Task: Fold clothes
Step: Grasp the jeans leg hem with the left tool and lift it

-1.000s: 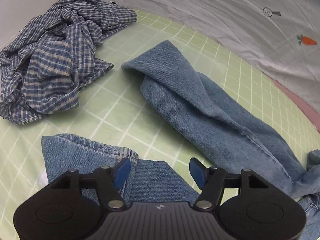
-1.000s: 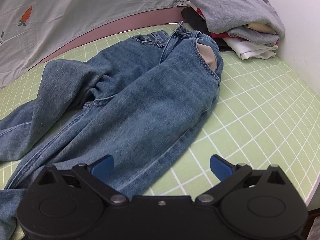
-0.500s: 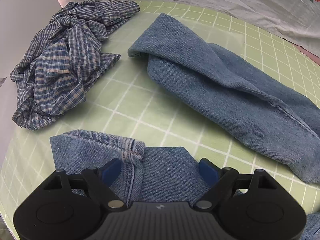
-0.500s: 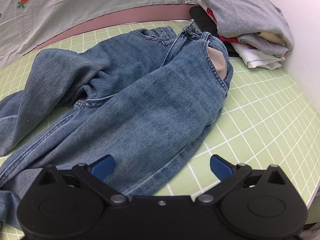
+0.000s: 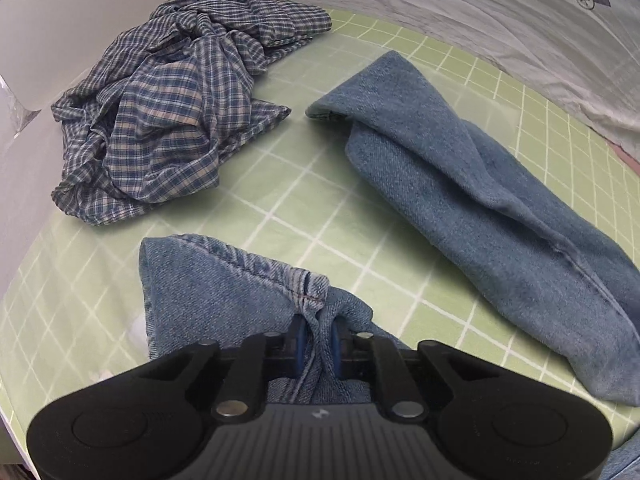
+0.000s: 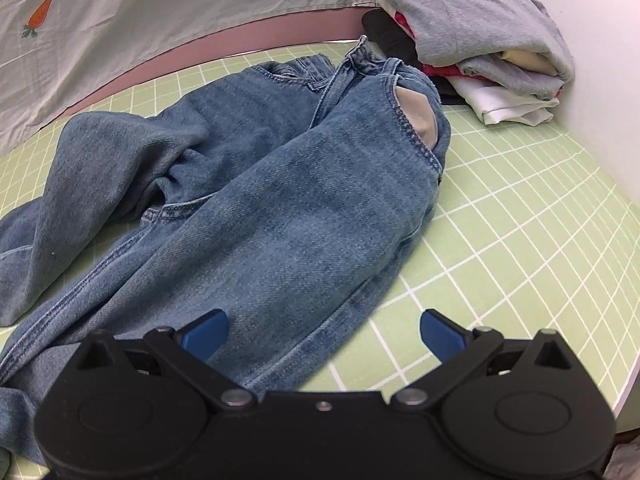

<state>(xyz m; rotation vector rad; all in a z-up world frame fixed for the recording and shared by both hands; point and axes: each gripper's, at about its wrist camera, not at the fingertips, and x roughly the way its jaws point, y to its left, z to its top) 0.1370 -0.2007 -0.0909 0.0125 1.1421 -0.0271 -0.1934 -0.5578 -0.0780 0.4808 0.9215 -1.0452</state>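
While the jeans (image 6: 256,216) sprawl across the green gridded mat (image 6: 520,248), only the right wrist view shows their waistband and the stack of folded clothes (image 6: 480,48) beyond it, just beside the waist. Only the left wrist view shows the crumpled plaid shirt (image 5: 168,108) and the far leg's cuff. A grey sheet (image 5: 440,8) with a carrot print (image 6: 38,16) backs the mat. The left gripper (image 5: 316,336) pinches a bunched hem (image 5: 256,268); the right gripper (image 6: 322,330) hovers spread wide over the near leg.

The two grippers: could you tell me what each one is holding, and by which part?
Left gripper pinches the jeans at one leg's hem; right gripper holds nothing.
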